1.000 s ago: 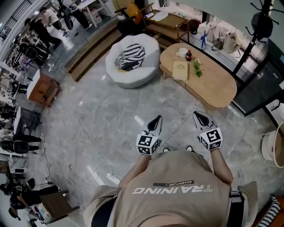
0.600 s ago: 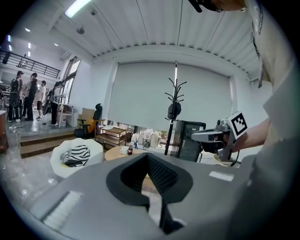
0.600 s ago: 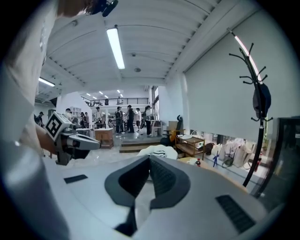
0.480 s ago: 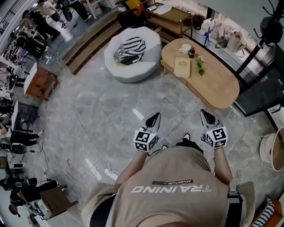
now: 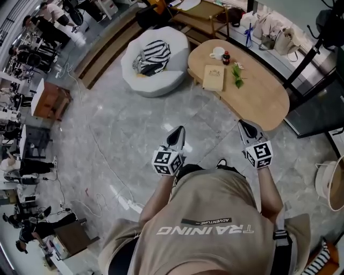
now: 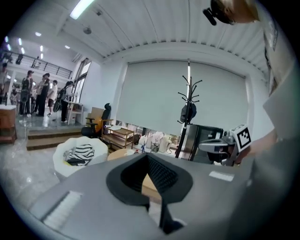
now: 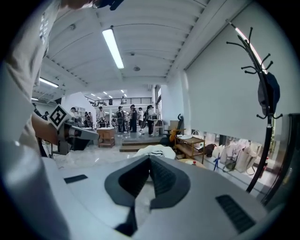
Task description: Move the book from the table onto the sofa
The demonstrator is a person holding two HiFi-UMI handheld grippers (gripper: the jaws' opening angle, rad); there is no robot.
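The tan book [image 5: 214, 77] lies flat on the oval wooden table [image 5: 258, 99], near its far end beside a white cup [image 5: 217, 52] and a small dark bottle [image 5: 227, 55]. The sofa is a round white seat [image 5: 153, 75] left of the table, with a striped cushion [image 5: 152, 55] in it. My left gripper [image 5: 178, 131] and right gripper [image 5: 245, 124] are held out over the floor, short of the table, both shut and empty. In the left gripper view the jaws [image 6: 146, 157] meet, with the sofa [image 6: 77, 152] ahead on the left. The right gripper's jaws [image 7: 150, 157] are also closed.
A green sprig [image 5: 237, 75] lies on the table by the book. A black coat stand [image 5: 309, 45] and a dark cabinet [image 5: 317, 110] are beyond the table on the right. Wooden shelves [image 5: 207, 13] and bags [image 5: 277, 35] line the far wall. Cables [image 5: 115, 198] trail on the marble floor.
Both grippers have moved forward with the person toward the table. The table and sofa have shifted left in the head view. Both jaws stay shut.
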